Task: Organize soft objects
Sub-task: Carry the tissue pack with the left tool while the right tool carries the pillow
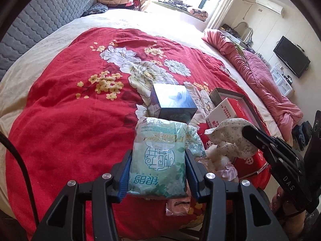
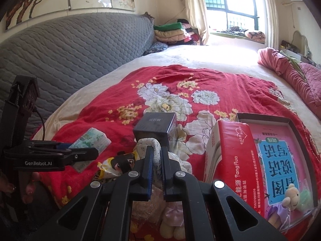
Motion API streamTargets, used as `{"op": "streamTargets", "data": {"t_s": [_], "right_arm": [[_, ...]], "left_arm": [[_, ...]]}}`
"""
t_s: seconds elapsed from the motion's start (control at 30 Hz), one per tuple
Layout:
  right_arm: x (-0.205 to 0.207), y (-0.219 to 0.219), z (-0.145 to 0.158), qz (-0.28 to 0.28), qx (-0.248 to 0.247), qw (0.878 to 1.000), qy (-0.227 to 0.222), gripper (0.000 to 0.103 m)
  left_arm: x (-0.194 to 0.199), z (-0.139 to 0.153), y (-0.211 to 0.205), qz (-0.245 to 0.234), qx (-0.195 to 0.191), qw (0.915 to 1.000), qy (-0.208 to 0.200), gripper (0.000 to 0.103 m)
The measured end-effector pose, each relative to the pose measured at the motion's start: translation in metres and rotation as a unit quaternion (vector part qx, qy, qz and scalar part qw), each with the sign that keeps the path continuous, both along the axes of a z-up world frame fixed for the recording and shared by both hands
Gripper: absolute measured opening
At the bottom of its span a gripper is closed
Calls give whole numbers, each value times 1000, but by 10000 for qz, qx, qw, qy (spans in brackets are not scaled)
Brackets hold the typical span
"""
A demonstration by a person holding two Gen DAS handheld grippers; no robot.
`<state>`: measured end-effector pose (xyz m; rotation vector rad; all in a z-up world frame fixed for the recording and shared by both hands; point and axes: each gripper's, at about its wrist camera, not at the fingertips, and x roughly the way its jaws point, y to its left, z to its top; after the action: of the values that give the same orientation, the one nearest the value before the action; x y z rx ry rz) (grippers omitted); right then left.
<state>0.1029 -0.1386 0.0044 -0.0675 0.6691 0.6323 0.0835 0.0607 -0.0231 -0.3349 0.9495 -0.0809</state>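
Left wrist: left gripper (image 1: 158, 167) clamps tissue pack (image 1: 158, 156); box (image 1: 172, 104) at 12 o'clock. Right gripper (image 2: 156, 160) pinches floral cloth (image 2: 147, 143).

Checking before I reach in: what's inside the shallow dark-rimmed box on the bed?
The shallow dark-rimmed box holds a pink picture book and a small plush toy; anything beneath the book is covered.

I can read "GenRobot.AI" in white on the side of the left gripper (image 2: 84, 152). The right gripper (image 1: 247, 130) carries "DAS" on its black body. The green tissue pack (image 1: 158, 156) shows "OPEN" on its flap. The red box (image 2: 234, 156) reads "YangHua" and the number "15537090076".
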Motion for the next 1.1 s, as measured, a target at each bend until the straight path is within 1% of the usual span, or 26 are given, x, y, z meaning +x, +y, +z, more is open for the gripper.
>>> {"op": "streamTargets", "data": {"t_s": [0.17, 0.27, 0.4, 0.47, 0.53, 0.67, 0.83, 1.1], "right_arm": [[-5, -8, 18, -70, 202, 9994, -280, 7], [0, -10, 21, -79, 233, 9995, -211, 6], [6, -8, 9, -74, 64, 9999, 99, 5], [5, -10, 4, -72, 133, 9997, 182, 4], [4, -13, 7, -63, 223, 9996, 136, 4], [2, -18, 24, -95, 376, 9992, -50, 4], [1, -31, 49, -240, 502, 9980, -299, 4], [7, -80, 79, -758, 777, 9925, -553, 4]], "left_arm": [[-1, 13, -15, -86, 24, 9999, -71, 49], [0, 17, -23, -172, 70, 9998, -116, 49], [0, 16, -29, -206, 102, 9997, -87, 49], [-1, 17, -32, -233, 123, 9996, -77, 49], [0, 19, -35, -265, 160, 9995, -85, 49], [3, 29, -46, -343, 166, 9991, -162, 49], [12, 48, -63, -475, 197, 9981, -344, 49], [30, 75, -106, -849, 302, 9941, -608, 49]]}}
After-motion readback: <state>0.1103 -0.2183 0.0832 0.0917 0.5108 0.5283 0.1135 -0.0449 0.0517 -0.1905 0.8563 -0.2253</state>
